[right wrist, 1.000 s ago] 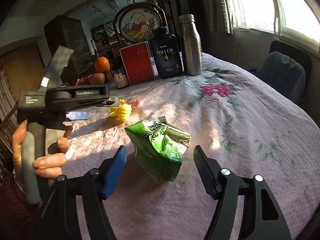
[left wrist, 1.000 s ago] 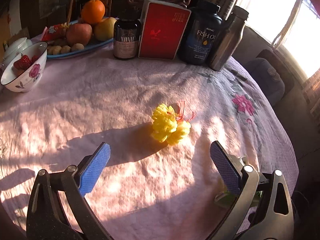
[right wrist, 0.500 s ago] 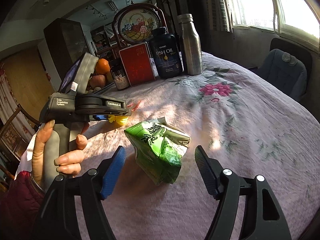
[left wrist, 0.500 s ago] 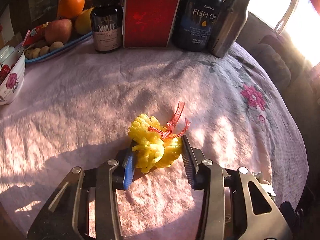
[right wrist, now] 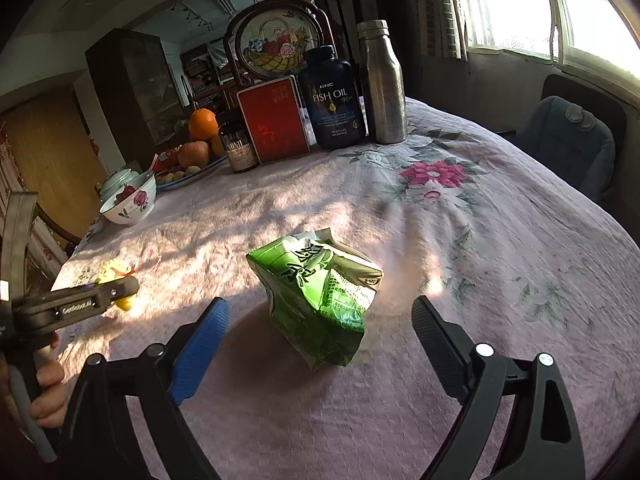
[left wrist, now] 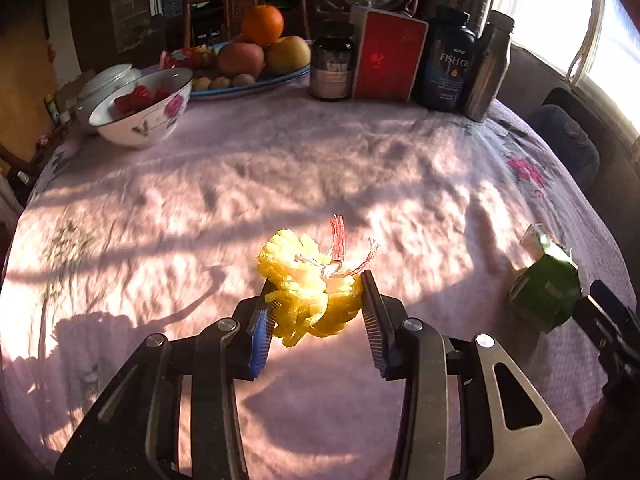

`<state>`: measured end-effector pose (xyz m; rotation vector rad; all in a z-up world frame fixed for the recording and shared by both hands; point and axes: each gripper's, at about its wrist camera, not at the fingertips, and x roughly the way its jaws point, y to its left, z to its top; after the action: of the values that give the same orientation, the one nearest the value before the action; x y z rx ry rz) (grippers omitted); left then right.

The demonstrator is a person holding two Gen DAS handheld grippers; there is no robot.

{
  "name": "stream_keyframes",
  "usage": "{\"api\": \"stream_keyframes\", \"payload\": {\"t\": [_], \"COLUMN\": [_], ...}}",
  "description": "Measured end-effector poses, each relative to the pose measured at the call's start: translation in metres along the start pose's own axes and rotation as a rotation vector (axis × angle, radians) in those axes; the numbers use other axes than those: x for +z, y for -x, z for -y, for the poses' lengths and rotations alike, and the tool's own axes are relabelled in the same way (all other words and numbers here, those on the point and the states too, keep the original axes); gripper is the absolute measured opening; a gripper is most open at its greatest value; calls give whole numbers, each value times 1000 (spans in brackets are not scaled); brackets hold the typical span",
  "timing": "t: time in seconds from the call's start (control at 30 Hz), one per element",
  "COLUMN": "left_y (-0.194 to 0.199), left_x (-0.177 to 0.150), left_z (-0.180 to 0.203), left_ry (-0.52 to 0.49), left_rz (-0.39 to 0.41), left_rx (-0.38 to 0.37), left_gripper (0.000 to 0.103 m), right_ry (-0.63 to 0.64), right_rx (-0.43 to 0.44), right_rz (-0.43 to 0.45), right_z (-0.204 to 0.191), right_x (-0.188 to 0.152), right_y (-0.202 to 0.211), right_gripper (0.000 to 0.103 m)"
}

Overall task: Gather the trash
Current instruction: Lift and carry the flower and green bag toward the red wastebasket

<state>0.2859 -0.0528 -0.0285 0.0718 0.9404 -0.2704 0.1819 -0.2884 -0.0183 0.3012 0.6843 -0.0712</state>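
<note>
A yellow foam fruit net (left wrist: 304,280) tied with red string hangs just above the pink tablecloth (left wrist: 320,168), and my left gripper (left wrist: 316,292) is shut on it, pads pressing both sides. From the right wrist view the same net (right wrist: 114,270) shows at the far left, behind the left gripper's (right wrist: 120,288) arm. A crumpled green foil bag (right wrist: 320,292) stands on the cloth between my right gripper's (right wrist: 320,306) jaws, which are opening; neither pad touches it. In the left wrist view the green bag (left wrist: 544,288) sits at the right.
At the table's far side stand a flowered bowl (left wrist: 140,112) of strawberries, a fruit plate (left wrist: 256,80), a dark jar (left wrist: 330,68), a red box (left wrist: 386,62), a fish oil bottle (left wrist: 450,64) and a steel bottle (left wrist: 490,68). A padded chair (right wrist: 568,144) sits past the right edge.
The left gripper went forward, closed on the yellow net and drew it back toward the near left of the table. The right jaws spread wider around the green bag.
</note>
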Motion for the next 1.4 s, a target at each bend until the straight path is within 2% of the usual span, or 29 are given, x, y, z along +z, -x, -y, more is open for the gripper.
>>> {"api": "stream_keyframes", "payload": {"t": [0.2,0.3,0.37,0.43,0.5,0.57,0.67,0.9,1.2,1.4], "left_y": [2,5,7,8,9,11,15,28,73,89], "left_x": [-6,-6,-7,-9,-11,-13,-14,-21,-65,-86], "left_z": [-12,-6,-2,3,8,12,15,24,50,70], "left_ry": [14,-25,-40,-55,-72,-84,-86,-91,-77,-96], "left_rz": [-13,21,25,24,28,35,45,80,202,210], "left_rx": [17,61,51,37,33,30,17,19,10,6], "left_gripper": [41,41,41,41,41,41,41,41,43,43], "right_ry": [-17,-49,-62,-63,-41,-31,-38,-53,-24,-21], "right_rx": [13,12,2,-9,-28,-11,24,13,-6,3], "right_rz": [-116,-132,-125,-105,-59,-33,-14,10,4,48], "right_z": [-3,-5,-7,-8,-11,-13,-10,5,12,17], "right_x": [16,22,25,25,22,19,12,-11,-36,-41], "right_y": [-35,-48,-53,-52,-39,-24,-5,33,54,79], "right_gripper": [97,97,97,76,75,75,75,75,75,75]}}
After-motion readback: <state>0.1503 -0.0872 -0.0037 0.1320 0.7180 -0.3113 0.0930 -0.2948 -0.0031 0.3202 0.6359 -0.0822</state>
